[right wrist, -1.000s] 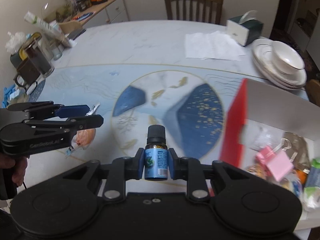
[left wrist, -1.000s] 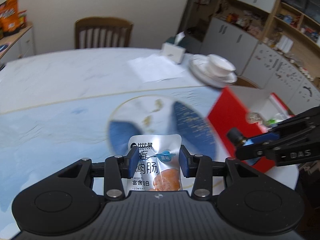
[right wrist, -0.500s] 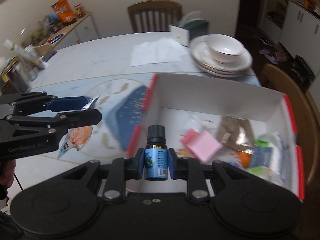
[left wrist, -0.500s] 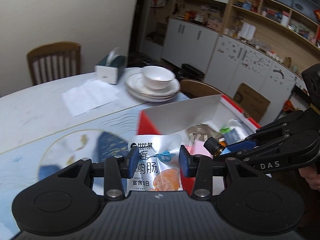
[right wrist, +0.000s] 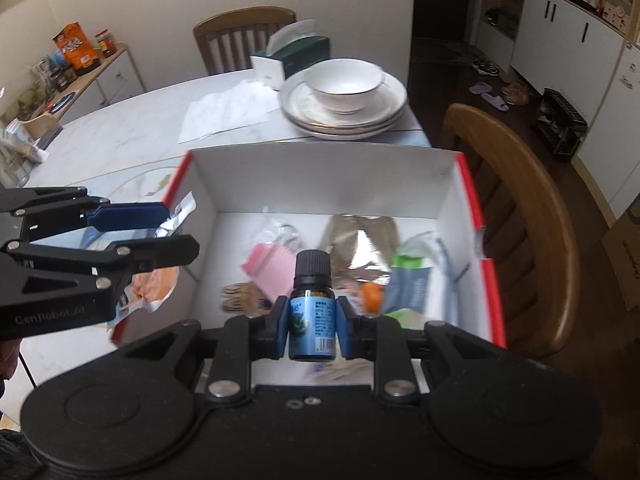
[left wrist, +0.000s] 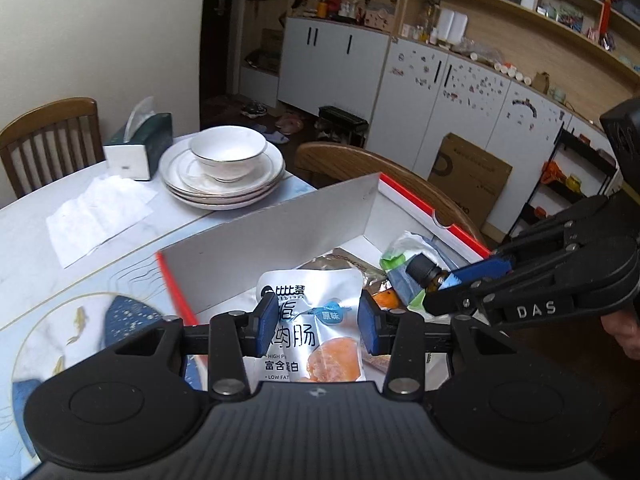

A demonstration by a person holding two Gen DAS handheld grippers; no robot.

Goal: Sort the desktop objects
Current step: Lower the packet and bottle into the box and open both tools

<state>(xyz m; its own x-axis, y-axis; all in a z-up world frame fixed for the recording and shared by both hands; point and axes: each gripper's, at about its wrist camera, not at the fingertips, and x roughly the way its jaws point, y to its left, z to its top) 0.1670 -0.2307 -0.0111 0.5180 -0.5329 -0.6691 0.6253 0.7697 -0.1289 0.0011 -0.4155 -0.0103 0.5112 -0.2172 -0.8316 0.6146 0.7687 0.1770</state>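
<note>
My left gripper [left wrist: 318, 324] is shut on a silver snack pouch [left wrist: 316, 312] with an orange picture, held over the near-left edge of the red-rimmed white box [left wrist: 280, 232]. My right gripper [right wrist: 312, 320] is shut on a small brown bottle [right wrist: 312, 304] with a black cap and blue label, held above the box's [right wrist: 320, 176] inside. In the left wrist view the right gripper [left wrist: 460, 284] and the bottle [left wrist: 424, 272] hang at the right over the box. In the right wrist view the left gripper [right wrist: 172, 232] and pouch [right wrist: 156, 284] sit at the box's left wall.
The box holds several items: a pink pad [right wrist: 272, 268], a foil packet [right wrist: 360, 240], a green-and-blue packet [right wrist: 408, 284], an orange item [right wrist: 370, 296]. Stacked plates with a bowl [right wrist: 344, 96], a tissue box [right wrist: 296, 60] and a paper napkin [right wrist: 224, 112] lie behind. A wooden chair [right wrist: 516, 184] stands right of the box.
Both grippers have swung from over the round table mat to the red-rimmed box, still holding the pouch and the bottle. The box now fills the middle of both views.
</note>
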